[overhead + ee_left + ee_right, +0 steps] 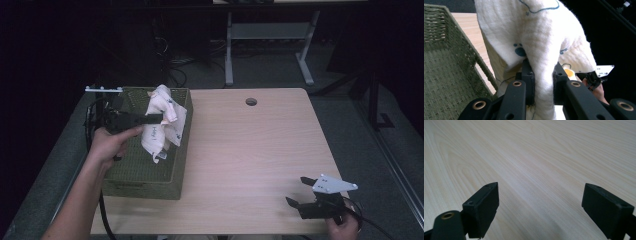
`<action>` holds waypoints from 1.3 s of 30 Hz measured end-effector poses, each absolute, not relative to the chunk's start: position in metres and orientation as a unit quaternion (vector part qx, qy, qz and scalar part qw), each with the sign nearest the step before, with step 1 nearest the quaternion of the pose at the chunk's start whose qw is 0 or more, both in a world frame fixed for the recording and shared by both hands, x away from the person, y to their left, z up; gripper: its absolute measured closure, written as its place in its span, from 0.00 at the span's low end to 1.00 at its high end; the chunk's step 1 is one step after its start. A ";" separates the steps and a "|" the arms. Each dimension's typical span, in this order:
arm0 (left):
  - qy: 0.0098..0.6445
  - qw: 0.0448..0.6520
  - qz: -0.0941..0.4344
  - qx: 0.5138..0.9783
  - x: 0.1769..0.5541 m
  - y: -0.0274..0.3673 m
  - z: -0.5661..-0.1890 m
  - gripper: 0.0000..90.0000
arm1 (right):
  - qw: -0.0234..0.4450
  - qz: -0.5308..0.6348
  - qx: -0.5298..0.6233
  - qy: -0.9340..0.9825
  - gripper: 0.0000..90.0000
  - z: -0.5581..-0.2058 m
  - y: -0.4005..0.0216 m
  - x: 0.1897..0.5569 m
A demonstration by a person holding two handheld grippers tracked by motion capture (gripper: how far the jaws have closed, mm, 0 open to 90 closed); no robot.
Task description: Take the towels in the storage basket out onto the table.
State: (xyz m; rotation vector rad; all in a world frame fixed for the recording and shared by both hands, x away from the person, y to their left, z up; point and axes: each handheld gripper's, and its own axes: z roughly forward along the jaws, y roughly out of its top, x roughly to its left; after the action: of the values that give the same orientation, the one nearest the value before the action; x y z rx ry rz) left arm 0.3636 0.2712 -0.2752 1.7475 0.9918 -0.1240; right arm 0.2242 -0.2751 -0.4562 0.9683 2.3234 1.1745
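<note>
Left gripper (159, 118) clamped on a soft cream cloth with blue paw prints (162, 122), held bunched above the olive woven rectangular basket (145, 189) at table's left. Judged step: lifting the cloth out (or lowering it in; cannot tell). Next move needs clearance over the stiff wicker rim. Right gripper (299, 191), jaws spread and holding nothing, rests low over smooth pale wood-grain tabletop (250, 150).
</note>
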 end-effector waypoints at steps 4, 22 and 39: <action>0.412 0.539 -0.052 0.733 0.364 0.266 -0.270 0.86 | 0.181 0.416 0.342 0.823 0.16 -0.456 -0.275 0.224; 0.386 0.536 -0.059 0.748 0.366 0.231 -0.263 0.86 | 0.181 0.419 0.340 0.822 0.16 -0.456 -0.278 0.224; 0.365 0.521 -0.074 0.768 0.377 0.180 -0.271 0.86 | 0.180 0.421 0.340 0.822 0.16 -0.456 -0.277 0.224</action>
State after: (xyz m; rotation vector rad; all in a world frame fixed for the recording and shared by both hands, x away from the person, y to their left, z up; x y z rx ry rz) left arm 0.3773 0.1796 -0.2707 1.8404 0.8749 -0.1764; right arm 0.2239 -0.2775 -0.4558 0.9602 2.3225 1.1893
